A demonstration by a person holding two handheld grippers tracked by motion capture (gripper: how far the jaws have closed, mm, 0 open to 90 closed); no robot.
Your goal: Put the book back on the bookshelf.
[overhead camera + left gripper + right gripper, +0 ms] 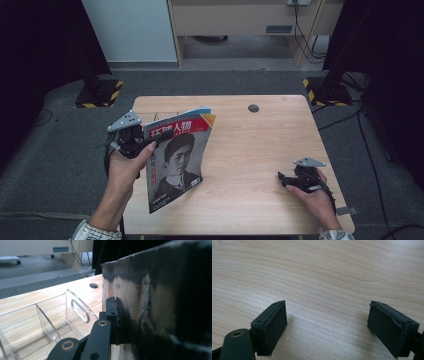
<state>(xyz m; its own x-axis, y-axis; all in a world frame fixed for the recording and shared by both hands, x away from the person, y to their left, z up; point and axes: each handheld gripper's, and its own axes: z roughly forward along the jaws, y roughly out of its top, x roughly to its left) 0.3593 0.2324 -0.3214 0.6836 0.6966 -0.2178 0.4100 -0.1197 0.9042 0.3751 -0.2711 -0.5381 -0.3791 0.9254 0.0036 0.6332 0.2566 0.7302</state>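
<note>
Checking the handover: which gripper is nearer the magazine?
Left. The left gripper is shut on the magazine; the right gripper rests open on the table, well apart.

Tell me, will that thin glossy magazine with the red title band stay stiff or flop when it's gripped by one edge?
Probably floppy: the magazine, pinched at one edge by the left gripper, already fans open at its top corner. It looks thin, so likely light. Its glossy cover may be slippery, though the pads seem to hold it upright.
</note>
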